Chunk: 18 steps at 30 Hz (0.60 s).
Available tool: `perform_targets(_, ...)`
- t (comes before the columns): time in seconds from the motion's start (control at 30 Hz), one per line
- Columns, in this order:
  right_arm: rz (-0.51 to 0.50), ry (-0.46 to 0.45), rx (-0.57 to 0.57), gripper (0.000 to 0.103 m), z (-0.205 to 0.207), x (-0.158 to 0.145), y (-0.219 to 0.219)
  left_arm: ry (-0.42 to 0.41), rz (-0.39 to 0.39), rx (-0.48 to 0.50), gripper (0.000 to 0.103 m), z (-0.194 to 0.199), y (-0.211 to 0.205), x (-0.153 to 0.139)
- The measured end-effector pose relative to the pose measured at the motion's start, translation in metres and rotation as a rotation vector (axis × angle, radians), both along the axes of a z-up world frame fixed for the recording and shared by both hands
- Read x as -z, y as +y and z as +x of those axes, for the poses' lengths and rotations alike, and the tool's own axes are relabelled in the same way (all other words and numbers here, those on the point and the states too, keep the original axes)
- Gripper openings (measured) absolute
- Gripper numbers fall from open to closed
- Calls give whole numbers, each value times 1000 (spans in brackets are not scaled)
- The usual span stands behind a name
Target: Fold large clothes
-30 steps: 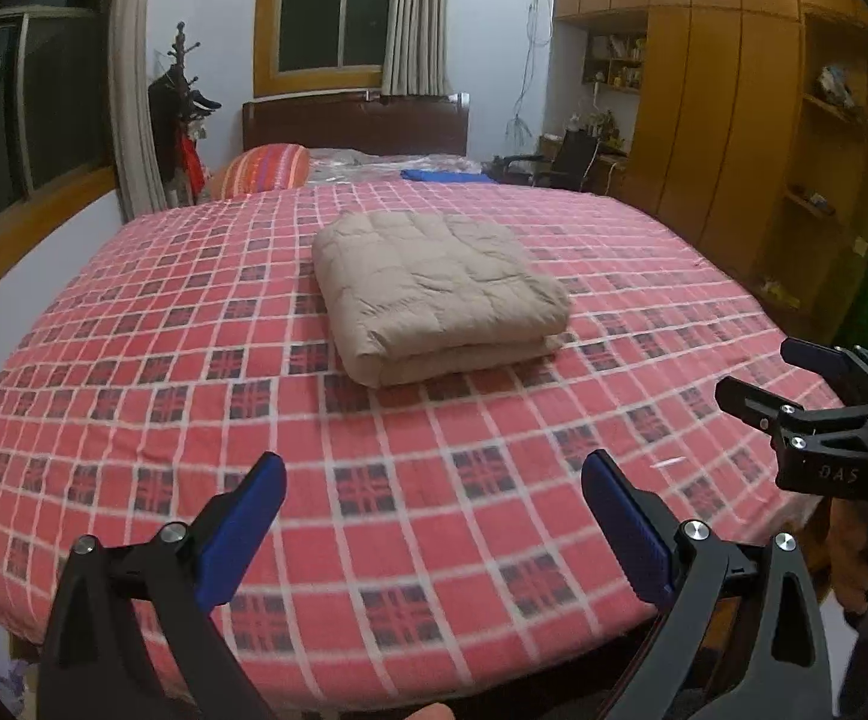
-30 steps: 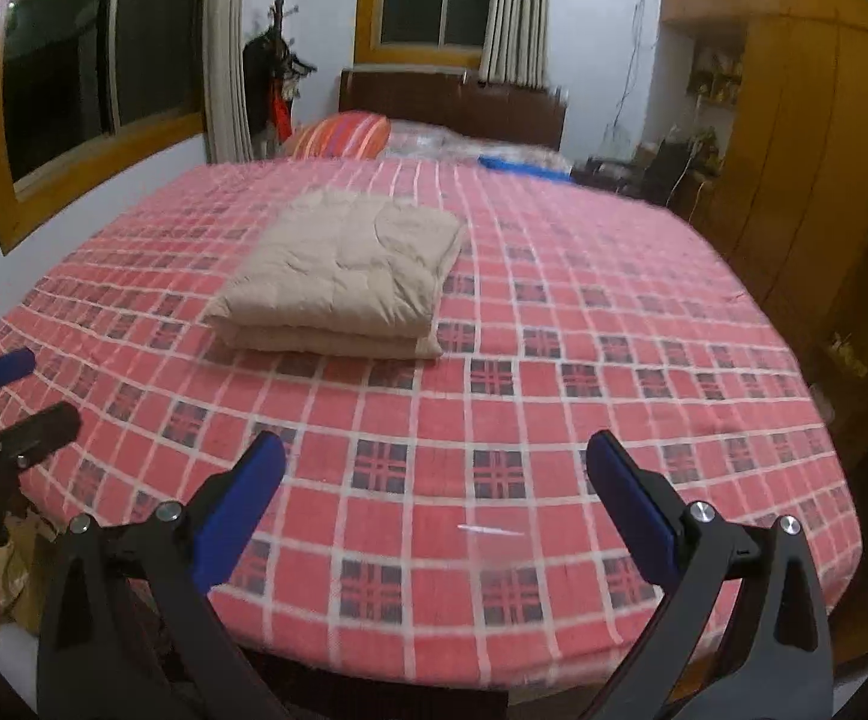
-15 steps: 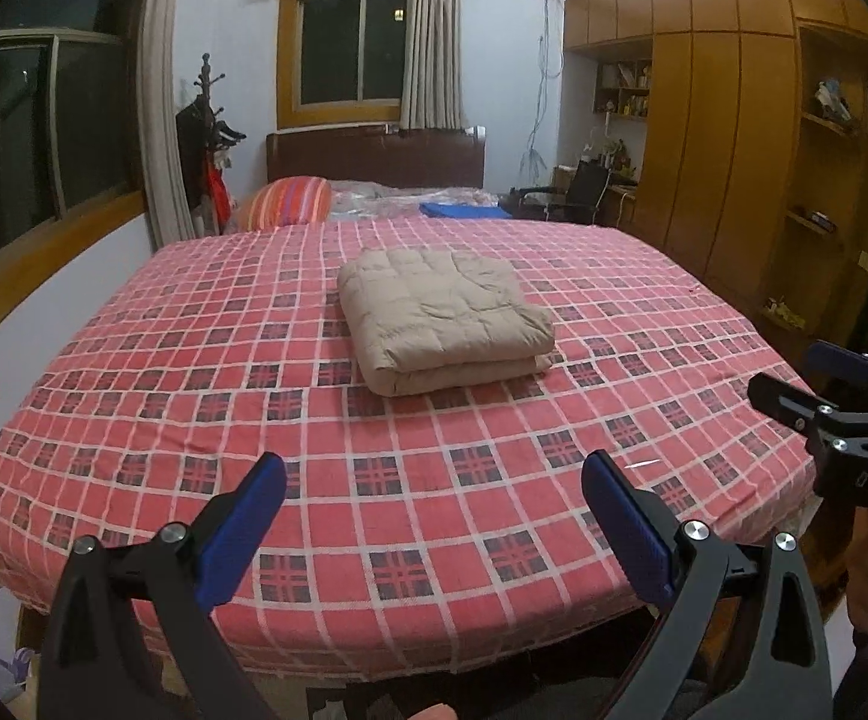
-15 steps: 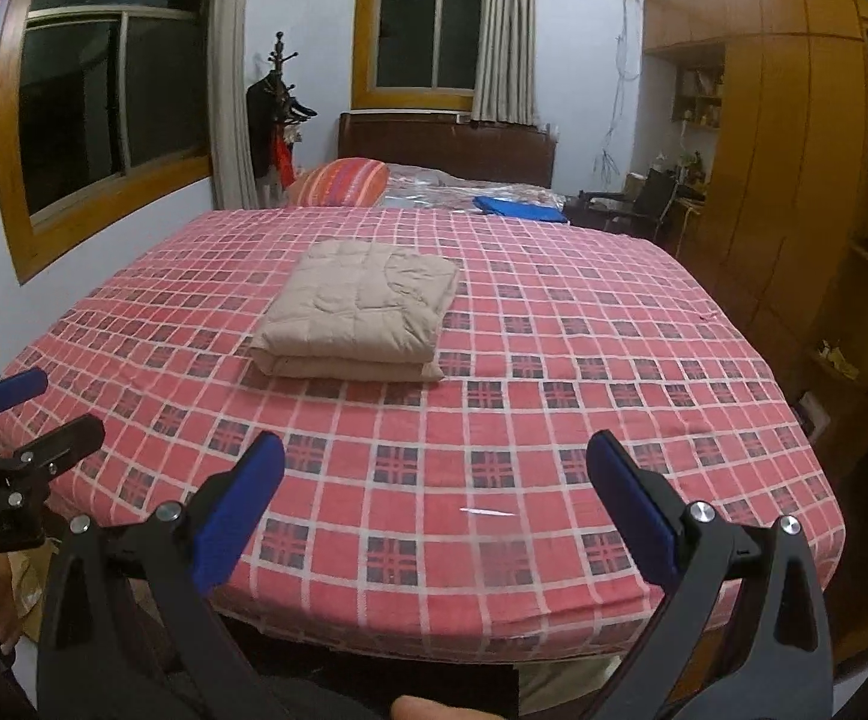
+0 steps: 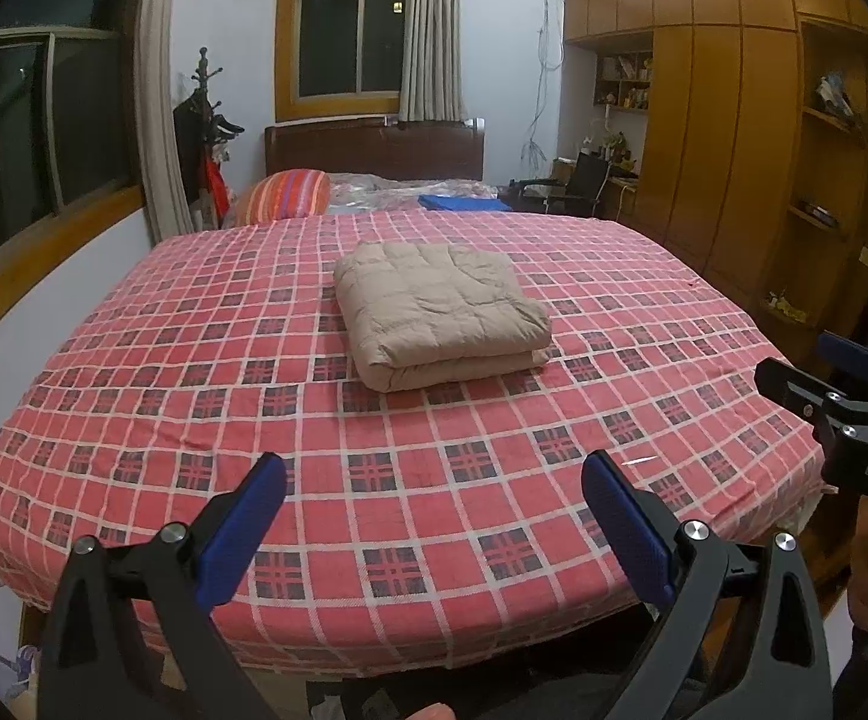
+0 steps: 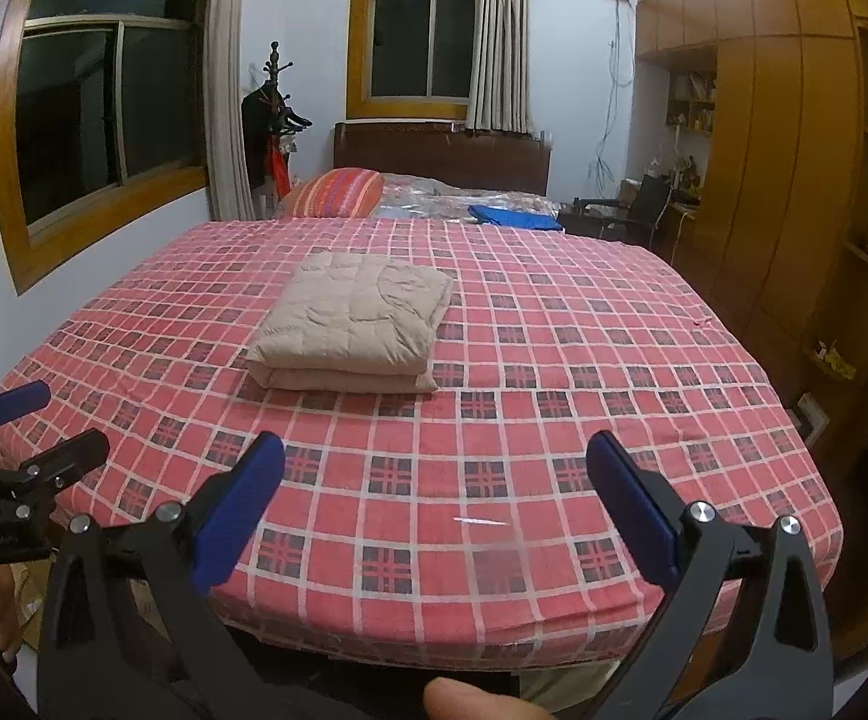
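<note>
Looking forward along both tools: nearest the lens, the left hand-held gripper [image 5: 434,495] and the right hand-held gripper [image 6: 434,474] each hold their blue pads spread wide with nothing between them, hovering off the foot of the bed [image 5: 434,570], well apart from the garment. Beyond them runs the bare red checked bedspread [image 6: 523,420]. Mid-bed lies the task's thing, a beige quilted garment [image 5: 439,312], folded into a thick rectangular bundle of stacked layers, its rounded fold edge facing the viewer. Judged by its puffy quilting, it will be light, soft and springy, with a smooth shell liable to slide; layers may splay if pinched singly. Take hold at the two near corners, pinching all layers together. Farther off lie a striped pillow [image 5: 287,195], a blue item [image 6: 514,217], and the headboard [image 5: 374,150].
</note>
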State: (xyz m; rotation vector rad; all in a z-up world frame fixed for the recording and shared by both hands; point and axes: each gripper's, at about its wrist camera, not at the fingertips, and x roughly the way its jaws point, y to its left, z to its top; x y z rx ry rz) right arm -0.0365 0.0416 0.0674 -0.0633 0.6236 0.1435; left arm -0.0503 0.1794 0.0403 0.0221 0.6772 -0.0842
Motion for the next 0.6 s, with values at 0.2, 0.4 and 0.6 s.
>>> perform_targets(0.2,0,-1,1,100,0,-1,0,2,-4,0,99,1,1,0)
perform_targets(0.4,-4,-8,-3,100,0,-2,1,1,-12,0,99,0,1,-1)
perform_targets(0.6,-13,-11,0,100,-1,-2,3,-5,-15,4,99,-1,-1,-2)
